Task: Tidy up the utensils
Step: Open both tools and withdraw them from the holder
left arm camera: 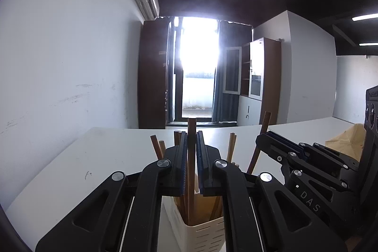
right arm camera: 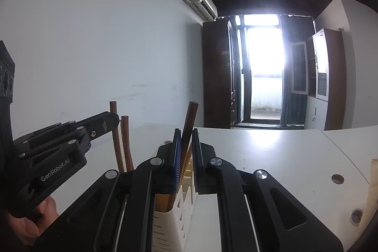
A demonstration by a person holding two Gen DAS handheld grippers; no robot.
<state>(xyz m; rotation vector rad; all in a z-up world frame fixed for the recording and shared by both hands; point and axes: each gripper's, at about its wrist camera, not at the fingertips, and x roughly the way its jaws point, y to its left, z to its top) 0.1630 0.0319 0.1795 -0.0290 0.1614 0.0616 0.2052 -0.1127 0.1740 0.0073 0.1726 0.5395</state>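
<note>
Both claws are busy with chopsticks over the cream slotted holder (left arm camera: 203,232), which stands on the white table (left arm camera: 94,157) and serves as the landmark here. The left claw (left arm camera: 191,157) is closed on one brown chopstick (left arm camera: 191,131), holding it upright directly above the holder's mouth; the stick's lower end reaches down inside among the other chopsticks (left arm camera: 157,147) already standing there. The right claw (right arm camera: 185,152) is likewise clamped on a second chopstick (right arm camera: 190,119), which leans a little to the right over the holder (right arm camera: 170,226), its lower part dropping toward the opening just below the pads.

The step in hand looks like the insertion itself: two sticks gripped, both poised over or partly inside the holder, neither let go yet. How deep the right stick sits I cannot tell, since the claw hides its lower end.

The next move, as I judge it, calls for easing each stick a little further down, then parting the pads so it slides in without bouncing off the rim. The two claws are close beside each other above the holder, so withdrawing one at a time would avoid knocking the standing sticks or tipping the light holder.
</note>
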